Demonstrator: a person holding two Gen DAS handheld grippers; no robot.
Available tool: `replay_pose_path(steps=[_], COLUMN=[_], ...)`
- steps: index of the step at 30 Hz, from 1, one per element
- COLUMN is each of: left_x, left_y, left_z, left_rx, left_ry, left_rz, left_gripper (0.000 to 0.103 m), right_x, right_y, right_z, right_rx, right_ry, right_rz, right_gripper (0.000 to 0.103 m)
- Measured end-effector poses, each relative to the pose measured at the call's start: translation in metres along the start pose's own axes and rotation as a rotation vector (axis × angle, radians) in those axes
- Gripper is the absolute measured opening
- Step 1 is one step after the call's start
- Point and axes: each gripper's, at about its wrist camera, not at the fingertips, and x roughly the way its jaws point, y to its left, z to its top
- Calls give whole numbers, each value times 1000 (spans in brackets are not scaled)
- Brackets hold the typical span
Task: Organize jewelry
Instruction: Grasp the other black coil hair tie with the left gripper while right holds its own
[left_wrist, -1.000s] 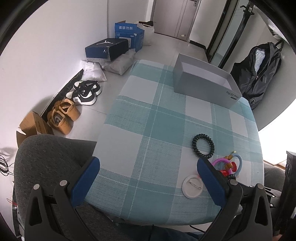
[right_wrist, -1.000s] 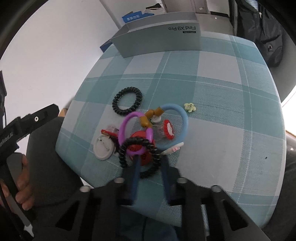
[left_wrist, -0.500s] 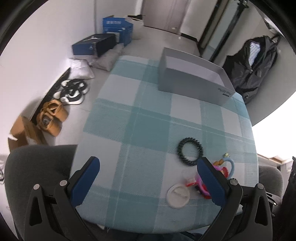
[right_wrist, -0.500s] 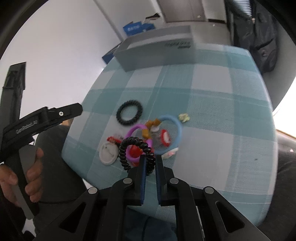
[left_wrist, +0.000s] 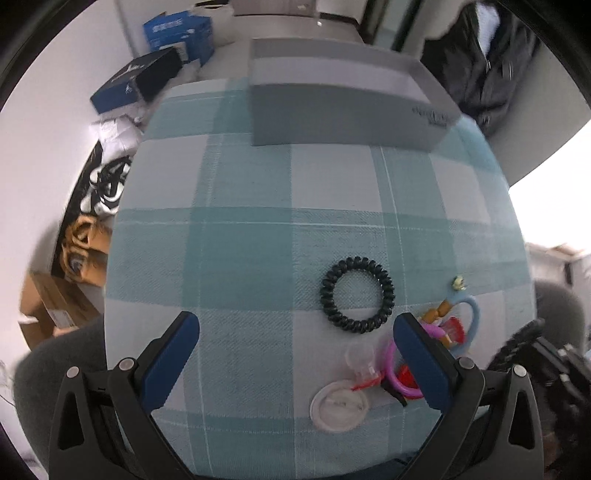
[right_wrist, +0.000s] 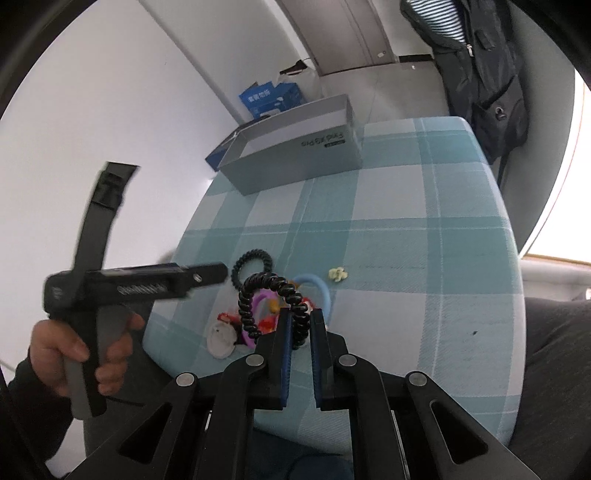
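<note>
My right gripper (right_wrist: 300, 322) is shut on a black coil hair tie (right_wrist: 258, 291) and holds it above the table's near edge. A second black coil hair tie (left_wrist: 357, 295) lies flat on the checked tablecloth, also in the right wrist view (right_wrist: 252, 261). Beside it is a pile: purple ring (left_wrist: 397, 380), blue ring (left_wrist: 472, 317), red pieces, and a white round lid (left_wrist: 339, 406). A small pale charm (right_wrist: 338, 273) lies apart. My left gripper (left_wrist: 295, 362) is open and empty, above the near table edge. The open grey box (left_wrist: 347, 107) stands at the far end.
Checked tablecloth (left_wrist: 240, 258) covers the table. Shoes and cardboard boxes (left_wrist: 88, 240) lie on the floor to the left. A dark jacket (right_wrist: 480, 66) hangs at the far right. Grey chair backs sit at the near side.
My right gripper has closed on a black coil hair tie and lifted it off the pile, pulling back. My left gripper has moved forward over the table, staying open.
</note>
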Motion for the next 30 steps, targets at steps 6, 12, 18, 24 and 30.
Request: replay_pose_path(steps=[6,12,18,24,30], left_x=[7,19,24,23,18], left_y=[-12,-22,-30,-29,-16], left_z=[8,11,13,17,16], left_rx=[24,49,56,52,8], left_ry=[34,106,142,128,126], left_rz=[1,80,75,68,39], left_gripper=[102,96,82,61,40], right_x=[-5,-7,-7,-12,-15], right_y=[-11,-21,-32,-38,-40], right_z=[-1,-1,0,-3,-3], right_rx=[31,62,98,123,124], right_ry=[-18,-27,-32,-38,-47], right_rz=[22,48,71,85,85], right_gripper=[9,9,9,9,9])
